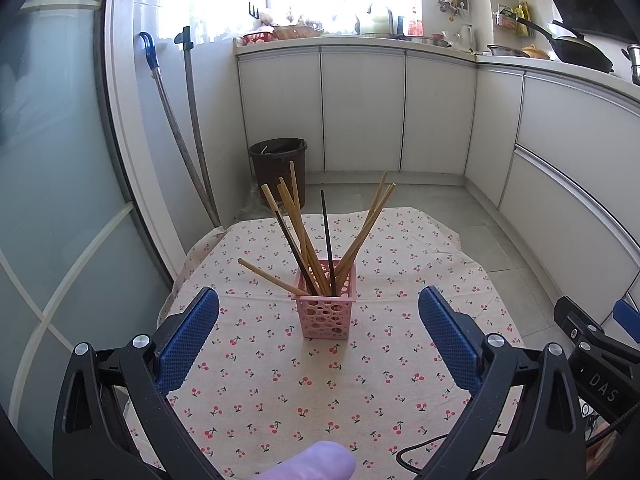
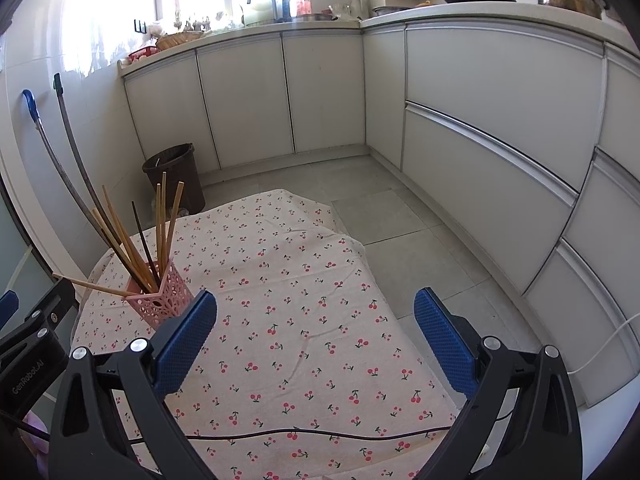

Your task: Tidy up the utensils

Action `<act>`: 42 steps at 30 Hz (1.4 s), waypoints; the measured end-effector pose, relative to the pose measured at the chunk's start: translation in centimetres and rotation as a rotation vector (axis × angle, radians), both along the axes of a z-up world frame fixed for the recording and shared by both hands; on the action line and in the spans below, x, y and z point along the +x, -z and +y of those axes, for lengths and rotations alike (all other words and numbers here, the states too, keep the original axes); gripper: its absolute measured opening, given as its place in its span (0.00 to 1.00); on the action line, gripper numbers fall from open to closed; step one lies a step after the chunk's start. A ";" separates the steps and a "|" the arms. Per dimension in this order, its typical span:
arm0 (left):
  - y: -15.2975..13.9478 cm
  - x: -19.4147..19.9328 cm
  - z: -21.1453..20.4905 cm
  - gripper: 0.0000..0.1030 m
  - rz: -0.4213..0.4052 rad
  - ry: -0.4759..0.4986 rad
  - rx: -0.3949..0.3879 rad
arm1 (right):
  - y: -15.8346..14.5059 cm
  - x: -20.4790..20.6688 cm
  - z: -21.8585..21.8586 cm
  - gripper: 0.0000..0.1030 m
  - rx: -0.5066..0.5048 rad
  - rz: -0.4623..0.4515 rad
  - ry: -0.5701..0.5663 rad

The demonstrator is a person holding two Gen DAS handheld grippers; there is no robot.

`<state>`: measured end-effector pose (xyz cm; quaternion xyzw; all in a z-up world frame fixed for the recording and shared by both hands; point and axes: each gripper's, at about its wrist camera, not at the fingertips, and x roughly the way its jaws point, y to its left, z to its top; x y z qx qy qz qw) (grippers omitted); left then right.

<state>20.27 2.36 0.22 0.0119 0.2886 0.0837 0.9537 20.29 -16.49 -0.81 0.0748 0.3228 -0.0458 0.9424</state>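
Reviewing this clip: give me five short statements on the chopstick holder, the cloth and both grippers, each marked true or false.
1. The pink holder stands upright on the cherry-print cloth. True.
2. The left gripper is shut on a chopstick. False: its jaws are wide open and hold nothing.
3. The chopsticks in the holder are all dark. False: most are light wood, only a few dark.
4. The right gripper is open and empty over the cloth. True.
5. The holder lies between the right gripper's fingers. False: in the right wrist view it stands outside them, to the left.
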 end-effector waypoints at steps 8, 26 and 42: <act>0.1 0.1 0.1 0.93 0.001 -0.004 -0.002 | 0.1 0.1 -0.1 0.93 0.000 0.003 0.000; 0.3 0.2 0.2 0.93 0.010 -0.008 0.001 | 0.2 0.1 -0.1 0.93 0.000 0.005 -0.001; 0.4 0.2 0.1 0.93 0.015 -0.006 -0.001 | 0.6 0.1 0.2 0.93 0.005 0.015 0.001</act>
